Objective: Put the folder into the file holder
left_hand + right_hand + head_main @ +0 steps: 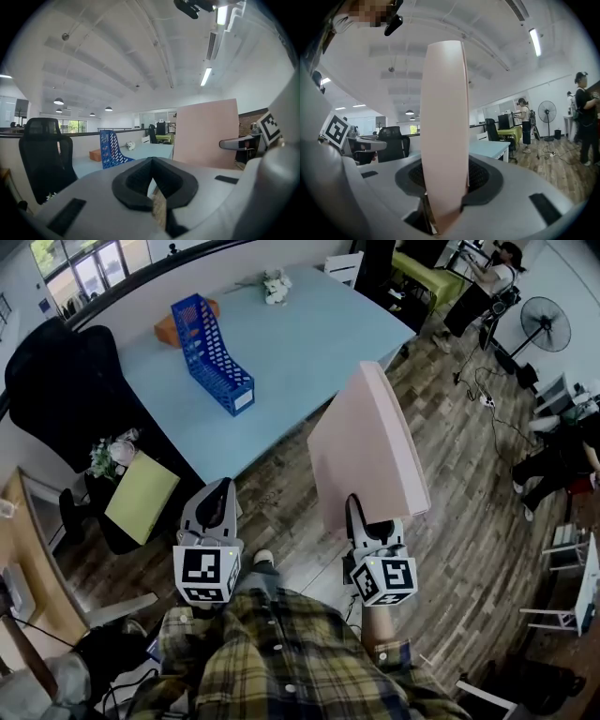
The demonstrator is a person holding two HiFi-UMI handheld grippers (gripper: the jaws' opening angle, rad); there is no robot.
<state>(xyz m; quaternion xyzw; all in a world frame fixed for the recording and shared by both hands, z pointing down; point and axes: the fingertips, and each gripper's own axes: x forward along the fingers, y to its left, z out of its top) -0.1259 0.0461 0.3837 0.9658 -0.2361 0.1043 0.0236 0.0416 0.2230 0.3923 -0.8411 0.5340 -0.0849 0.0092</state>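
Note:
A blue mesh file holder [211, 352] stands on the light blue table [309, 343], well ahead of both grippers; it also shows in the left gripper view [111, 149]. My right gripper [354, 509] is shut on the lower edge of a large pink folder [368, 448], which it holds upright over the wooden floor. Seen edge-on, the pink folder [444, 126] rises from between the right gripper's [445, 190] jaws. My left gripper [221, 487] hangs beside it to the left, shut and holding nothing [152, 165].
An orange box [167, 329] lies behind the file holder, and white flowers [276, 285] sit at the table's far end. A black office chair [66, 381] stands left of the table. A yellow-green pad [141, 495] lies lower left. People and a fan [546, 324] are at right.

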